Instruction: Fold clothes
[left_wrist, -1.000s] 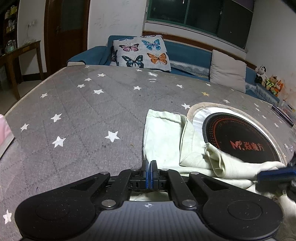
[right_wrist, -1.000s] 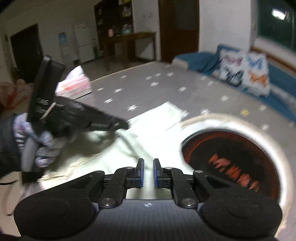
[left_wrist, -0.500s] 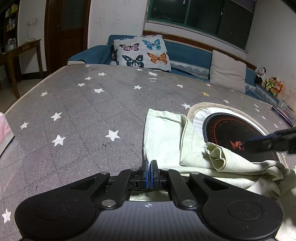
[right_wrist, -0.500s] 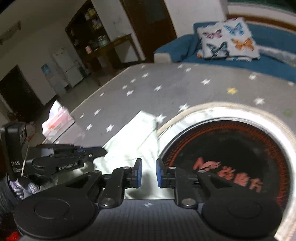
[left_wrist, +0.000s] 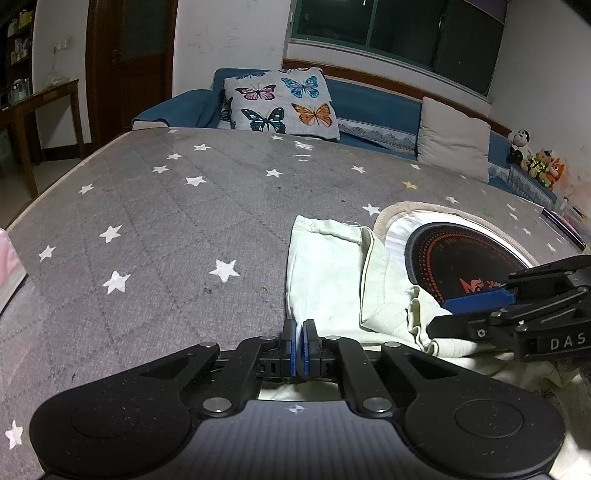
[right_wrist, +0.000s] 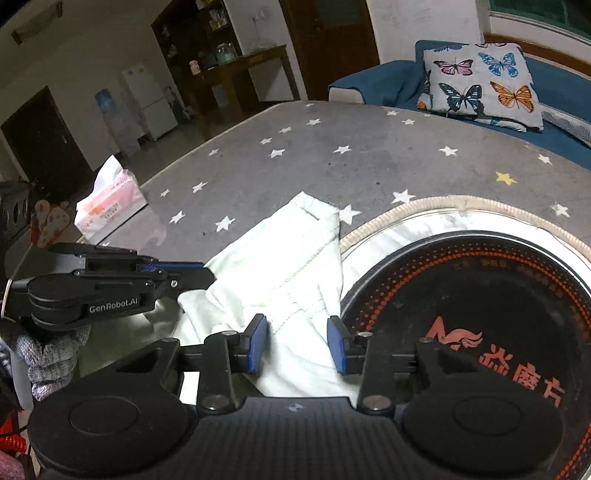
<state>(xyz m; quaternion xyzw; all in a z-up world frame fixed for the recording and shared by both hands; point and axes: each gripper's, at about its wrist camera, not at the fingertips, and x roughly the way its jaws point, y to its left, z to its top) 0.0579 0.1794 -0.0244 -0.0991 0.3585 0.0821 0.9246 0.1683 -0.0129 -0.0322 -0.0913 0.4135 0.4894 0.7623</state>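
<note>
A pale green garment (left_wrist: 325, 280) lies crumpled on the grey star-patterned table top (left_wrist: 166, 240), its right side against a round black disc (left_wrist: 461, 266). My left gripper (left_wrist: 300, 343) is shut on the garment's near left edge, and a thin strip of cloth shows between its blue pads. From the right wrist view the left gripper (right_wrist: 207, 275) pinches that same edge of the garment (right_wrist: 288, 266). My right gripper (right_wrist: 297, 343) stands open just above the cloth, a fold lying between its pads without being pressed. It enters the left wrist view as the right gripper (left_wrist: 454, 314).
The black disc (right_wrist: 480, 295) with orange print and a white rim fills the table's right side. A pink tissue pack (right_wrist: 110, 206) sits at the left edge. A blue sofa with a butterfly pillow (left_wrist: 280, 103) runs behind the table. A gloved hand (right_wrist: 55, 350) holds the left gripper.
The right gripper has swung over and come down onto the garment beside the disc, with its jaws wider apart. The left gripper has kept still, pinching the same edge.
</note>
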